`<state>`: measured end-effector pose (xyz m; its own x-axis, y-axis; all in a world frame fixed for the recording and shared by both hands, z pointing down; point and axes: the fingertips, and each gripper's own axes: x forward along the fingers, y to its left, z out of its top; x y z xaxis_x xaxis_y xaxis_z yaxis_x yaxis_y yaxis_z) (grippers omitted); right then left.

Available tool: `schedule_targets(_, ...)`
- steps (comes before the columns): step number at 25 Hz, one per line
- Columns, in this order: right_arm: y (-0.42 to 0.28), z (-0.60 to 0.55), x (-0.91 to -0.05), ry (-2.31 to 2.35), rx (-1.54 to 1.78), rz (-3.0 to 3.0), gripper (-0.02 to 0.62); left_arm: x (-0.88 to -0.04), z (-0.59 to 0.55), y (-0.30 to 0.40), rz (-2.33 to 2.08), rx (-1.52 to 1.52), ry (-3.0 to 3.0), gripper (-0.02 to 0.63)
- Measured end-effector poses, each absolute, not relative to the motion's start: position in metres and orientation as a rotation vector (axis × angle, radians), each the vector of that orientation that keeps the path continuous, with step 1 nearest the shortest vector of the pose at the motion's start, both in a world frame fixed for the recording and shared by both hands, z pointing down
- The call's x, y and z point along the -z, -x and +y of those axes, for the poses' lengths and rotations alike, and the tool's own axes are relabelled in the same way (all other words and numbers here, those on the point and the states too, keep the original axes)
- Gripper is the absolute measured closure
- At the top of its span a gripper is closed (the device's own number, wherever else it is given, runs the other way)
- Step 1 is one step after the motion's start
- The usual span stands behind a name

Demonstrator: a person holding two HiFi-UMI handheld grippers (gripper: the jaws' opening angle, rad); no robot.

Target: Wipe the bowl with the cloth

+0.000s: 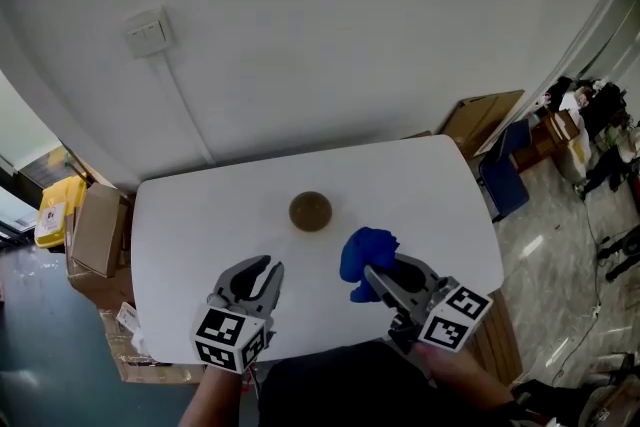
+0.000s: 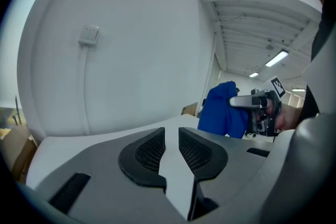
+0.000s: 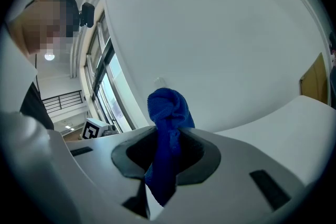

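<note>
A small brown bowl stands upright near the middle of the white table. My right gripper is shut on a blue cloth, which bunches above the jaws and hangs below them. It hovers to the right of the bowl, nearer to me. My left gripper is over the table's near edge, on my side of the bowl and a little left of it. Its pads stand a narrow gap apart with nothing between them. The left gripper view shows the cloth but not the bowl.
A white wall with a switch and a cable duct rises behind the table. Cardboard boxes and a yellow object stand on the floor at the left. A cardboard sheet and a blue chair are at the right.
</note>
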<state>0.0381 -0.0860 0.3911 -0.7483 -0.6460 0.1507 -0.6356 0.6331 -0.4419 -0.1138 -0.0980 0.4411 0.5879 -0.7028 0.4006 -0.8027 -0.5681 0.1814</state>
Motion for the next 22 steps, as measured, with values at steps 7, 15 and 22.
schedule_targets(7,-0.053,-0.119,-0.414,1.082,0.839,2.854,0.52,-0.472,-0.134,0.09,-1.177,-0.469,-2.44,0.499)
schedule_targets(15,-0.044,-0.151,-0.451,1.005,0.941,2.915,0.52,-0.52,-0.161,0.077,-1.119,-0.605,-2.445,0.476)
schedule_targets(22,-0.03,-0.171,-0.483,0.938,0.999,2.941,0.52,-0.567,-0.169,0.065,-1.061,-0.795,-2.466,0.436)
